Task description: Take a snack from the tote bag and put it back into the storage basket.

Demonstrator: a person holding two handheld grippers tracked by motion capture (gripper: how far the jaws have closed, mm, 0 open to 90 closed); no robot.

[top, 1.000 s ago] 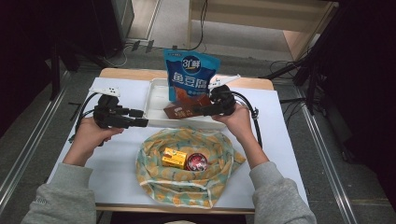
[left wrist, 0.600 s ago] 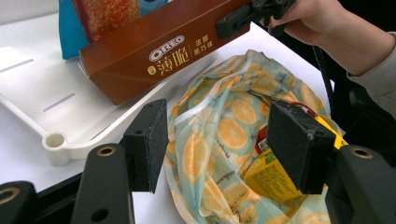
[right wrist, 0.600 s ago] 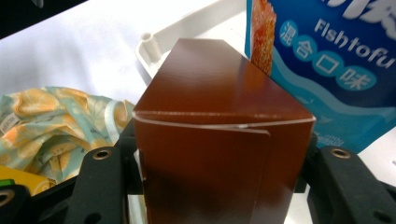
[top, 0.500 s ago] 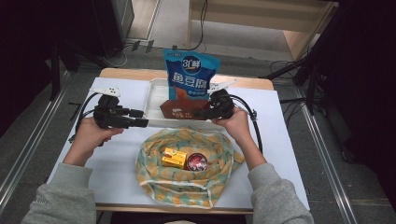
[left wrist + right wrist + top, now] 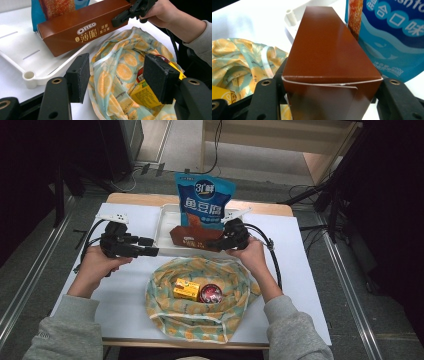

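Note:
My right gripper (image 5: 216,242) is shut on the near end of a long brown Oreo box (image 5: 192,237), whose far end rests in the white tray (image 5: 166,226). In the right gripper view the brown box (image 5: 329,55) sits clamped between both jaws. The left gripper view shows the same box (image 5: 82,27) lying aslant over the tray rim, with the right gripper (image 5: 120,18) on its end. My left gripper (image 5: 155,251) hovers open, left of the tray, pointing right, with nothing between its pads (image 5: 78,77).
A tall blue snack pouch (image 5: 202,200) stands in the tray behind the box. An orange-patterned cloth bag (image 5: 200,295) lies open at the table's front, holding a yellow box (image 5: 186,288) and a round red tin (image 5: 211,293). Cables trail from both grippers.
My right gripper has sunk a little with the brown box, bringing it down onto the tray. The left gripper has stayed where it was.

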